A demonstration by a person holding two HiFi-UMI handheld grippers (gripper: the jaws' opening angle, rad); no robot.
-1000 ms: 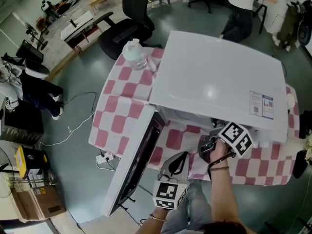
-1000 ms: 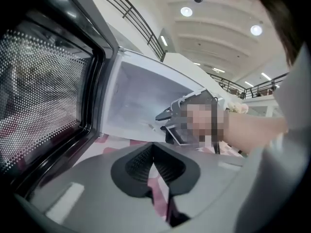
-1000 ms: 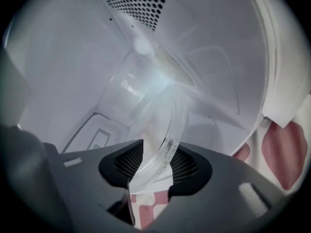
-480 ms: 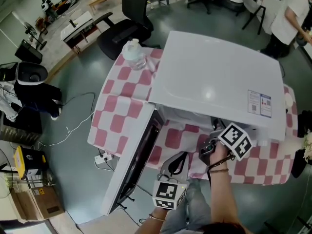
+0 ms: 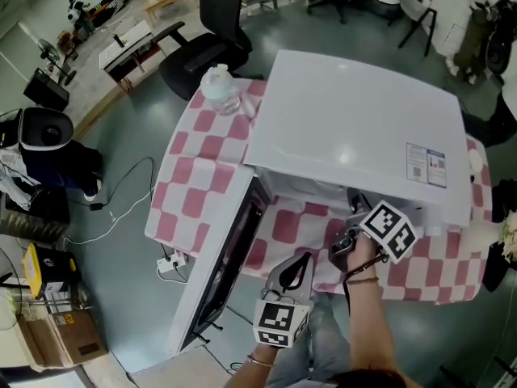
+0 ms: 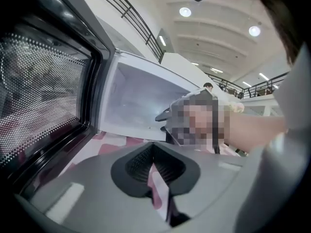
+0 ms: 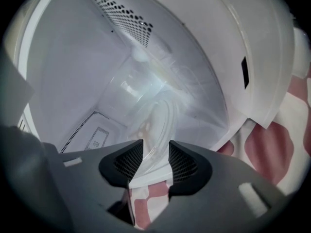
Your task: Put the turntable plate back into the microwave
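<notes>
The white microwave [image 5: 355, 128] stands on a pink-checked table with its door [image 5: 222, 281] swung open to the left. My right gripper [image 5: 354, 203] reaches into the opening under the top's front edge. In the right gripper view the clear glass turntable plate [image 7: 160, 120] sits inside the white cavity, and my right gripper [image 7: 156, 152] holds its near rim between narrowly parted pads. My left gripper [image 5: 297, 261] hangs in front of the table beside the door. It is shut and empty, its pads [image 6: 167, 166] meeting in front of the door [image 6: 43, 91] and cavity [image 6: 141, 101].
A clear plastic bottle [image 5: 222, 87] stands at the table's far left corner, behind the microwave. The checked cloth [image 5: 206, 168] shows to the microwave's left. A black office chair [image 5: 214, 31] and desks lie beyond the table. Cables and a power strip [image 5: 174, 263] lie on the floor.
Both grippers stay where they were. A person standing behind the table has moved off to the right and out of the head view.
</notes>
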